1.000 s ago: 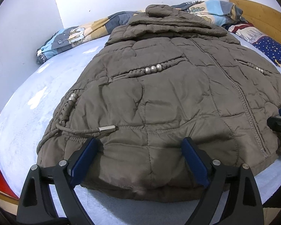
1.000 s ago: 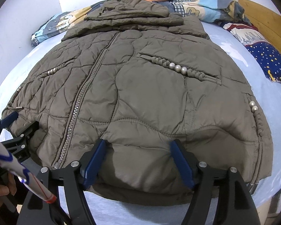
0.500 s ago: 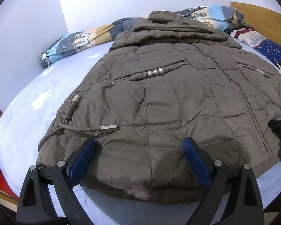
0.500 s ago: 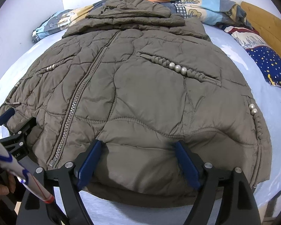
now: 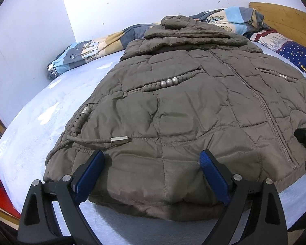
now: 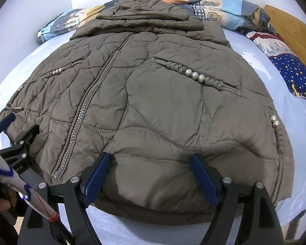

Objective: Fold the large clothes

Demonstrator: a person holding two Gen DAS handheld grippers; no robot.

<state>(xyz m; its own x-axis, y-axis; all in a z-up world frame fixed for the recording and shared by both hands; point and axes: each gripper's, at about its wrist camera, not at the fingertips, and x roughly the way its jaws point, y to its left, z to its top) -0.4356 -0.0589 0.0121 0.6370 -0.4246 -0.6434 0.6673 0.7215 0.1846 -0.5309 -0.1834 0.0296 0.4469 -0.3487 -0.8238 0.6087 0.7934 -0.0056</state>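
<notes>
While the puffy brown quilted jacket [image 6: 153, 102] lies on the pale blue bed [image 5: 40, 122], both hand-held grippers, left [image 5: 153, 159] and right [image 6: 151, 159], stand spread wide at its hem; no writing reads clearly.

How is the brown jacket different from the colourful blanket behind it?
The jacket is plain brown; the blanket is patchy blue, tan and grey with cartoon trees. The jacket lies spread flat and zipped up; the blanket is bunched along the far wall. The jacket has silver beads and a zipper; the blanket shows none. Both lie on the pale blue bed.
</notes>
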